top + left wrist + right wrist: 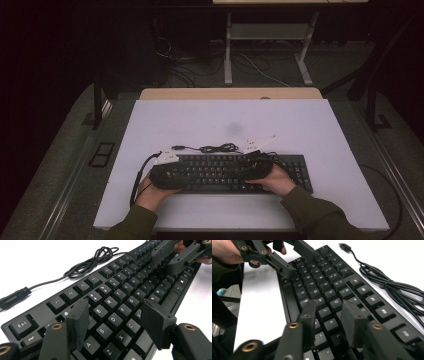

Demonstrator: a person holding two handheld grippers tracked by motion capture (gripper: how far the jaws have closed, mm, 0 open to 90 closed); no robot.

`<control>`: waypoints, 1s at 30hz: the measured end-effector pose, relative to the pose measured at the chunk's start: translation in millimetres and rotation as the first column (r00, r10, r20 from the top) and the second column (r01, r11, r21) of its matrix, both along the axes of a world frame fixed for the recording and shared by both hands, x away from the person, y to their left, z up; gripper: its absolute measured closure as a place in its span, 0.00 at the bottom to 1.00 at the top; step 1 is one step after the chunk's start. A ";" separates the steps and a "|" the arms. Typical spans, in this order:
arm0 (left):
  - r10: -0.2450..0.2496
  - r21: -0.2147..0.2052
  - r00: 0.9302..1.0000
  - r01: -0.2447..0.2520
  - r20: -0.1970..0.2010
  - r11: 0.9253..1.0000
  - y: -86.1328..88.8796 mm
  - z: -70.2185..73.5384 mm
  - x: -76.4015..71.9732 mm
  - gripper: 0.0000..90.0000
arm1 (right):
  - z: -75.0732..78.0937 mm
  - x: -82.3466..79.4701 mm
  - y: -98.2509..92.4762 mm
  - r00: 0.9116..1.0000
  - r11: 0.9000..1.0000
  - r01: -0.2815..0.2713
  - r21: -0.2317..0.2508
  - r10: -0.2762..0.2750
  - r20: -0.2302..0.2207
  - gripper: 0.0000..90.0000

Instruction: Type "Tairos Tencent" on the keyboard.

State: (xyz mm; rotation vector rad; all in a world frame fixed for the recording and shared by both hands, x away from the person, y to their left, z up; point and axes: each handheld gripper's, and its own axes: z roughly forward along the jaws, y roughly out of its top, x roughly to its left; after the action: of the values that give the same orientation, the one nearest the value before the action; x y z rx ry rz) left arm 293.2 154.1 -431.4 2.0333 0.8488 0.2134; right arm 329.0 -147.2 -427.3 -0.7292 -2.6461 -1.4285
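Hovering both grippers over the keyboard [235, 172], I judge the work as barely begun: it lies flat on the worktop [320, 130] and nothing is grasped. The left gripper [116, 321] has its fingers [80, 322] parted with only keys beneath them, around the letter block near the Esc end. The right gripper [329, 320] holds its fingers [352, 323] apart too, more narrowly, above the middle letter keys, gripping nothing. Whether any fingertip touches a key I cannot tell.

Beyond the fingers, on the far side of the keyboard, the cable [215, 148] lies bundled loosely with its plug [13, 298] free on the worktop. That stretch past it is bare, with generous room to either side. The near worktop edge sits close under my wrists, so I would judge pulling back as the tight direction.
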 end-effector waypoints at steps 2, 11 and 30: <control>-0.002 0.004 1.000 0.002 0.005 1.000 1.0 0.0 -1.3 0.39 | -0.5 -0.2 2.4 1.000 1.000 -0.012 -0.001 0.012 -0.003 0.82; 0.008 -0.002 1.000 -0.008 0.002 1.000 2.5 -1.0 -5.5 0.32 | -3.3 -1.3 14.1 0.997 0.997 -0.074 -0.008 0.074 -0.012 0.99; 0.002 0.004 1.000 -0.002 0.014 1.000 2.1 -1.2 -6.3 0.29 | -12.7 -4.3 35.4 0.995 0.992 -0.099 -0.078 0.098 -0.017 1.00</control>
State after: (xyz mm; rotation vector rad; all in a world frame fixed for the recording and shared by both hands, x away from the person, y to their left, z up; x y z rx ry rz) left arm 286.8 156.2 -432.6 2.0319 0.8427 0.2308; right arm 324.7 -111.8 -440.0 -0.6027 -2.7002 -1.2973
